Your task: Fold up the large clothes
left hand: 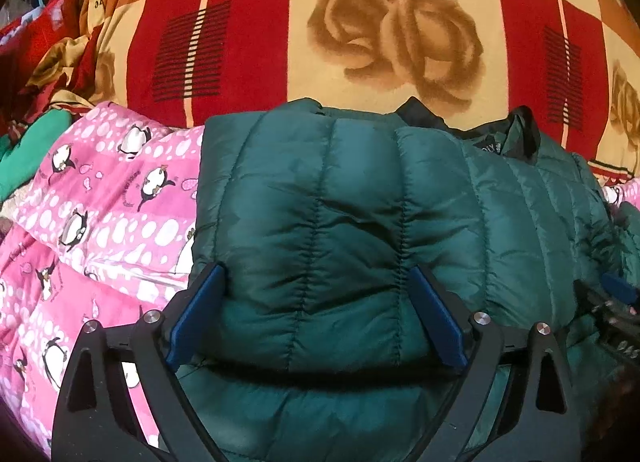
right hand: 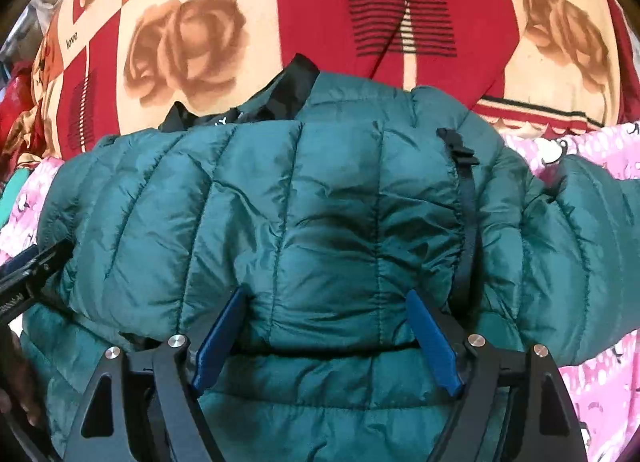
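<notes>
A dark green quilted puffer jacket (left hand: pixel 360 182) lies folded over on itself on the bed, its black collar lining (right hand: pixel 296 90) at the far side. My left gripper (left hand: pixel 316 274) stands wide over the near folded edge on the jacket's left part, blue pads on either side of a puffed ridge. My right gripper (right hand: pixel 326 294) stands the same way on the jacket (right hand: pixel 320 182) further right, pads apart with padded fabric bulging between them. A black strap with a buckle (right hand: pixel 464 198) runs down the jacket. One sleeve (right hand: pixel 592 214) sticks out to the right.
Under the jacket lies a pink penguin-print quilt (left hand: pixel 100 202), also showing at the right (right hand: pixel 592 382). Beyond spreads a red and cream rose blanket (left hand: pixel 360 2). A green cloth (left hand: pixel 28 142) and bunched red fabric (left hand: pixel 40 42) sit at the far left.
</notes>
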Tool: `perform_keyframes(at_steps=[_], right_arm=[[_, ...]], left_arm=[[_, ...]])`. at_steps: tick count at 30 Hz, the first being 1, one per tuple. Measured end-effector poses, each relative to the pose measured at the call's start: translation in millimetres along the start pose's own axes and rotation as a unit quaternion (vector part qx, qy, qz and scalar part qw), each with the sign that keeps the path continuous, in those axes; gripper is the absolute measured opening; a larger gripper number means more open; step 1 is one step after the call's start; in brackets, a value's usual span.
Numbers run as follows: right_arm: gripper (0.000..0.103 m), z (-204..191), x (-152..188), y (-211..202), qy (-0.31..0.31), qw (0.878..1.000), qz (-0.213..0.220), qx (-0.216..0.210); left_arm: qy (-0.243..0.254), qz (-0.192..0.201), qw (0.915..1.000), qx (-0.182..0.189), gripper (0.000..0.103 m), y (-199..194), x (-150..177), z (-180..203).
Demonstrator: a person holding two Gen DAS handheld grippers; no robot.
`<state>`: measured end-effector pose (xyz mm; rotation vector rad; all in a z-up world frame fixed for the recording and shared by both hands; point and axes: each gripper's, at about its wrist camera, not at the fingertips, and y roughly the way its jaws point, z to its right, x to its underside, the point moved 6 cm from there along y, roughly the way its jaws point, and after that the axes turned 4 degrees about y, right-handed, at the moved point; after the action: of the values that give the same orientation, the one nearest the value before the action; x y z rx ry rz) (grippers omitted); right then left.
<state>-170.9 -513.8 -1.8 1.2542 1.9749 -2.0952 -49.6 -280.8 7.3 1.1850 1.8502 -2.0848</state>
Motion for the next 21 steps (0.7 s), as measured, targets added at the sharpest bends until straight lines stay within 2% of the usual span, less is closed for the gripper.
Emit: perform_keyframes(at_steps=[5, 8, 9, 11, 21], right_arm=[[0.08, 3, -2, -21, 0.007, 1.0, 0.026, 0.004], [0.08, 5, 3, -8, -0.003, 1.0, 0.011, 0.027], [0.08, 6, 6, 2, -0.004, 1.0, -0.005, 0.026], [0.08, 5, 5, 5, 0.0, 1.0, -0.007, 0.025], [0.08, -2, 14, -48, 0.013, 0.999, 0.037, 0.002]], left_arm=[[-0.001, 0.001, 1.0, 0.001, 0.093, 0, 0, -1], [0.0, 0.005, 1.0, -0.003, 0.093, -1, 2, 0], [0.0, 0.005, 1.0, -0.005, 0.093, -2, 2, 0], [0.0, 0.005, 0.9999, -0.009, 0.093, -7, 3, 1], [-0.009, 0.014, 0.9999, 0.001, 0.093, -45, 12, 4]])
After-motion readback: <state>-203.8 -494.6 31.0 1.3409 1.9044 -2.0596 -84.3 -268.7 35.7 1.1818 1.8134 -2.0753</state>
